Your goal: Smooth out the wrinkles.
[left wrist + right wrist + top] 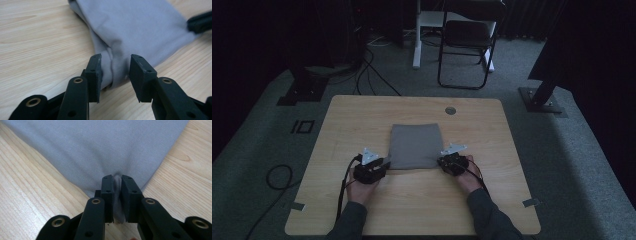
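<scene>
we had the right gripper [117,195] clenched on one near corner of the folded grey cloth [416,146], while the left gripper [115,75] stood released around the other corner, its grasp left to do.

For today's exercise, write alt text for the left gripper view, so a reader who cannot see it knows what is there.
A gripper's two black jaws stand open around the folded corner of a grey cloth, not pressing it. The cloth lies on a light wooden table.
</scene>
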`<action>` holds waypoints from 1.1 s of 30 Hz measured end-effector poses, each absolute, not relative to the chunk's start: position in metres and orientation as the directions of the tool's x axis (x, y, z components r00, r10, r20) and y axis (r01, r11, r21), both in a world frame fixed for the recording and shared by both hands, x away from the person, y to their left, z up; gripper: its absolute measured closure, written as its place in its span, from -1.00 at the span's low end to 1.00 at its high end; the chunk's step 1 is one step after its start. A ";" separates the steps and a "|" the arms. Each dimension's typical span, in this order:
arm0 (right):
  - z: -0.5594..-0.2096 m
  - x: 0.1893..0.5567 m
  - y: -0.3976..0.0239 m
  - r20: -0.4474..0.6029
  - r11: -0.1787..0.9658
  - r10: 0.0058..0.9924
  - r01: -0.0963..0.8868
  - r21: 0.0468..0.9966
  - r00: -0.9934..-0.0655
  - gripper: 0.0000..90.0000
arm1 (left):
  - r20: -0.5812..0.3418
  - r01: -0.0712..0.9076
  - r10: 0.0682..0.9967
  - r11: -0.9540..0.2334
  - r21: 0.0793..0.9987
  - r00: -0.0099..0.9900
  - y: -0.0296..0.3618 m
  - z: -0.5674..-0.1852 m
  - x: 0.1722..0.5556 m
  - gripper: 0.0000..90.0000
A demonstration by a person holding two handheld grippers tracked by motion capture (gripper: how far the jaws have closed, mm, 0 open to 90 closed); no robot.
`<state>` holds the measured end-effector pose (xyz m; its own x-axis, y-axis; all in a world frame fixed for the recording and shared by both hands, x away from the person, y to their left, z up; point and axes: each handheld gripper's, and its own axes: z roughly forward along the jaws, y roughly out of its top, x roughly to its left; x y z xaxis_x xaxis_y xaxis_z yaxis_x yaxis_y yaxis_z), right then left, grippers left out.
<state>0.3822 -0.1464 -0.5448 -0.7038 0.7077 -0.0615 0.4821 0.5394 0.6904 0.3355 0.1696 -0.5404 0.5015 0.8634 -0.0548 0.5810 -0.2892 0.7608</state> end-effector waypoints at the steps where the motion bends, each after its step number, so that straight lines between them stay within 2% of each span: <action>1: -0.545 0.382 -0.147 -0.059 0.540 0.707 0.484 0.689 -0.705 0.77 | -0.073 0.619 0.871 -0.284 0.732 0.486 0.170 -0.545 0.339 0.78; 2: -0.545 0.383 -0.147 -0.053 0.537 0.708 0.488 0.688 -0.704 0.74 | -0.116 0.637 0.872 -0.250 0.729 0.475 0.173 -0.548 0.340 0.90; 4: -0.545 0.383 -0.149 -0.039 0.528 0.711 0.496 0.690 -0.702 0.71 | -0.162 0.653 0.876 -0.204 0.729 0.454 0.178 -0.549 0.338 0.93; 6: -0.546 0.383 -0.152 -0.022 0.514 0.711 0.498 0.698 -0.703 0.67 | -0.144 0.648 0.876 -0.221 0.729 0.461 0.178 -0.549 0.335 0.91; 10: -0.547 0.381 -0.153 -0.021 0.505 0.719 0.501 0.703 -0.695 0.58 | -0.151 0.646 0.876 -0.212 0.733 0.459 0.180 -0.551 0.329 0.82; 12: -0.547 0.381 -0.153 -0.029 0.504 0.724 0.499 0.705 -0.690 0.51 | -0.147 0.645 0.876 -0.214 0.734 0.458 0.180 -0.553 0.329 0.70; 14: -0.547 0.381 -0.154 -0.031 0.501 0.728 0.501 0.706 -0.684 0.44 | -0.143 0.644 0.877 -0.216 0.734 0.458 0.181 -0.553 0.330 0.69; 18: -0.547 0.379 -0.156 -0.016 0.487 0.738 0.515 0.705 -0.675 0.41 | -0.148 0.643 0.887 -0.193 0.741 0.437 0.182 -0.555 0.332 0.52; 25: -0.545 0.357 -0.167 -0.005 0.454 0.741 0.495 0.741 -0.671 0.21 | -0.173 0.614 0.880 -0.156 0.774 0.442 0.196 -0.545 0.322 0.38; 27: -0.543 0.354 -0.173 -0.033 0.472 0.741 0.486 0.736 -0.670 0.16 | -0.166 0.617 0.891 -0.148 0.773 0.422 0.204 -0.544 0.321 0.37; 33: -0.534 0.346 -0.201 0.012 0.385 0.790 0.511 0.768 -0.614 0.11 | -0.165 0.639 0.923 -0.105 0.762 0.349 0.222 -0.548 0.326 0.35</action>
